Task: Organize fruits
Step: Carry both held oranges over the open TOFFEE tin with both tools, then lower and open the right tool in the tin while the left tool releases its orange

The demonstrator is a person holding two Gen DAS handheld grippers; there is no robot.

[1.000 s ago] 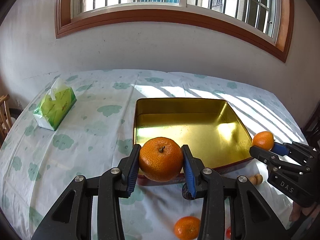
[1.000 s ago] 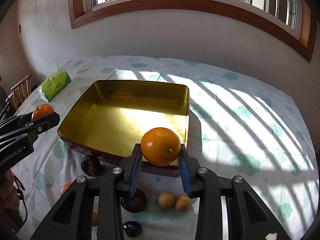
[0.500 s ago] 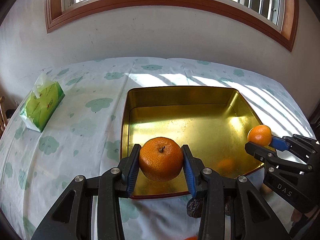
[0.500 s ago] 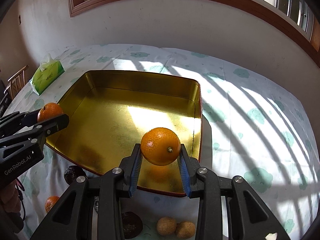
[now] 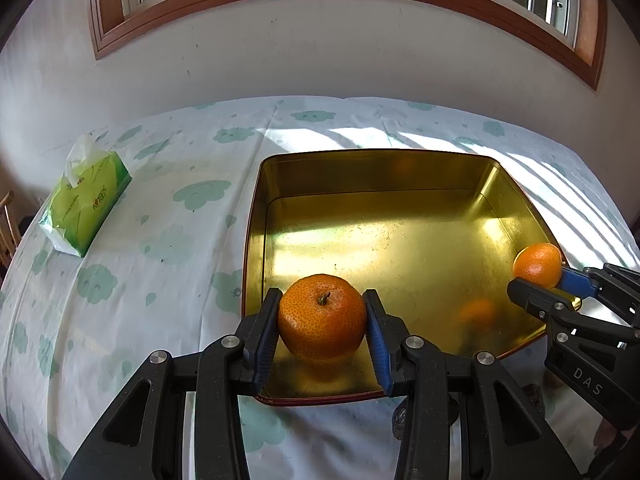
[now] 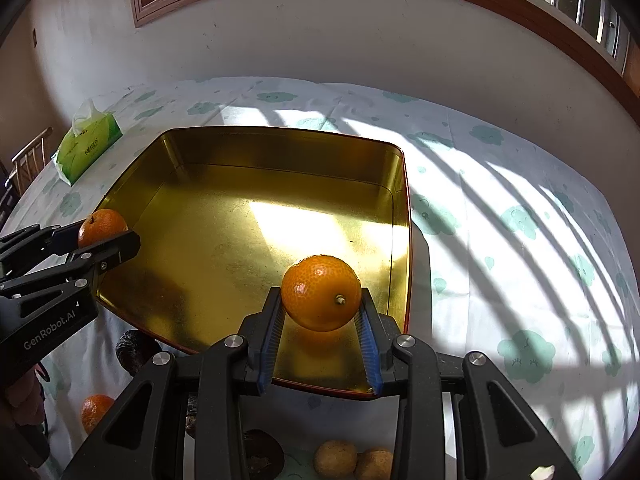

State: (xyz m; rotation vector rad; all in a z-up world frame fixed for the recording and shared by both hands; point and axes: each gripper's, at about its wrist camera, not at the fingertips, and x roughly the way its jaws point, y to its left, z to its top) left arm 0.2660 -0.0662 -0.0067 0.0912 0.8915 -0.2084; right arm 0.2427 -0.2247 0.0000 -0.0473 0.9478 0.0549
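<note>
Table under a white cloth [image 5: 160, 240] with pale green cloud print. Square gold tin [image 5: 400, 200], nothing resting on its floor, sat mid-table. Green tissue pack [image 5: 86, 204] lay far left, well apart from the tin. Left gripper [image 5: 322, 316] clamped an orange [image 5: 322, 318], stem up, over the tin's near-left corner. Right gripper [image 6: 320, 308] clamped a second orange [image 6: 320, 292] over the near-right corner. Outside the near rim: a loose orange [image 6: 96, 410], dark wrinkled fruits [image 6: 134, 350], two small tan fruits [image 6: 335, 458].
</note>
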